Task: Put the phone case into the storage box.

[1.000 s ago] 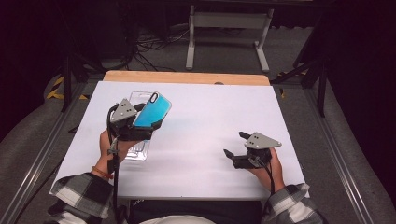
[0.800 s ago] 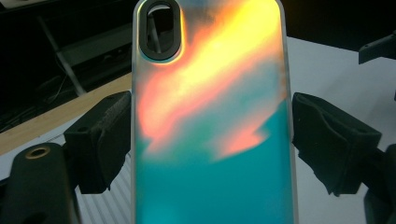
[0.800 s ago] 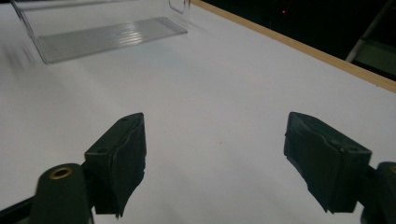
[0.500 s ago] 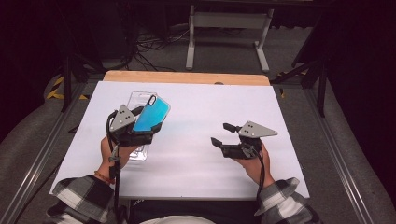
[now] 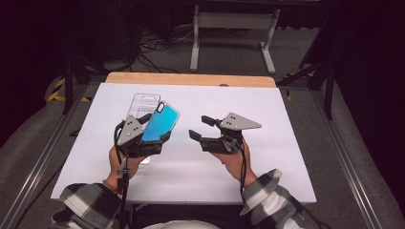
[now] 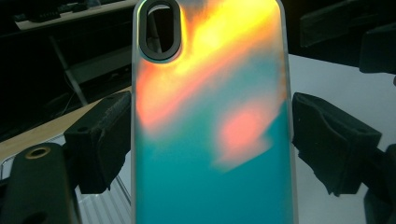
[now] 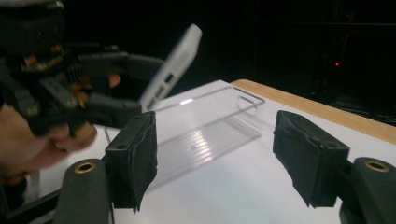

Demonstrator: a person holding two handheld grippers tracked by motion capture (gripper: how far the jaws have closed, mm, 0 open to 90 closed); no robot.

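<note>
Phone case (image 5: 161,122), teal and iridescent, sits clamped by its long edges between the pads of your left gripper (image 5: 149,128), tilted up above the white table (image 5: 286,157) with its camera cutout (image 6: 159,29) at the far end. Just beyond the case, a clear plastic package (image 5: 142,102) lies flat on the table. To the right of the case, a little apart from it, your right gripper (image 5: 199,128) points toward it; its jaws have just been closing but stand apart with nothing between them.
</note>
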